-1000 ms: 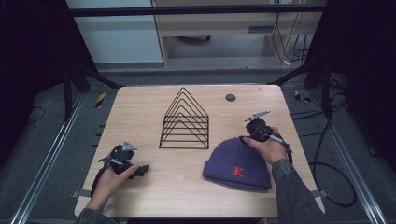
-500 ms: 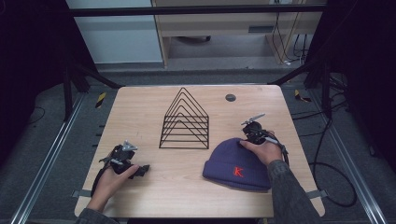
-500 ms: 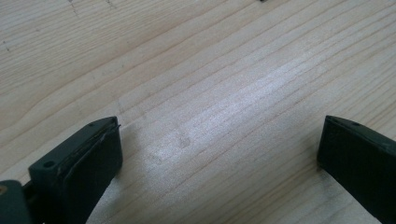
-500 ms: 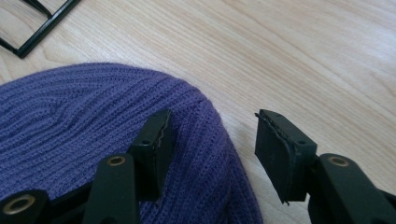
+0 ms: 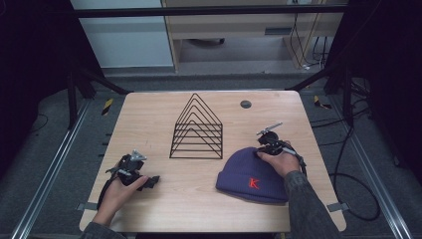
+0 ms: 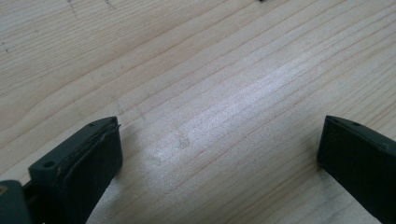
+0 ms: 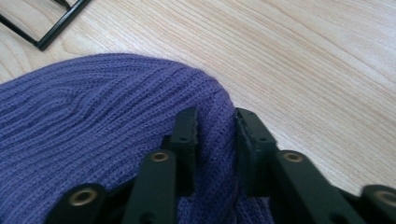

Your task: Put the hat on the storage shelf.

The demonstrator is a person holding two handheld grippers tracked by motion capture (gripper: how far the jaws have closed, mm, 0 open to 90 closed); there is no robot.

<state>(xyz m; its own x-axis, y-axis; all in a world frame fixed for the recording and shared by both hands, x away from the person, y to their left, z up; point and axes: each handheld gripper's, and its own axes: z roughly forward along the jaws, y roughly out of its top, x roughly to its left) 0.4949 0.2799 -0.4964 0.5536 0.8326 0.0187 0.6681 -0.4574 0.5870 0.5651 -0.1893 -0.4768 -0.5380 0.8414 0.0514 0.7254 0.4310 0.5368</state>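
Two grippers, one wire rack, one knit beanie, on a light wooden counter (image 5: 149, 119). Landmark item: black wire rack (image 5: 197, 128), a row of nested triangular frames standing upright near the middle of the counter. Purple ribbed beanie (image 5: 251, 174), red letter "K" on its folded cuff, lies flat just right of the rack and nearer the person, its crown close to the rack's base but apart from it; in the right gripper view a corner of the rack's base (image 7: 46, 23) shows beyond the knit. Right gripper (image 7: 215, 128), held in the person's right hand (image 5: 277, 160), sits at the beanie's far right edge, to the right of the rack; its jaws are nearly closed, pinching a raised fold of purple knit between them. Left gripper (image 6: 219, 149), held in the person's left hand (image 5: 122, 186), rests low over the counter well left of the rack and nearer the person; its jaws stand wide apart with bare wood between them, holding nothing. Small dark round disc (image 5: 246, 104) lies on the counter beyond the rack, to its right.
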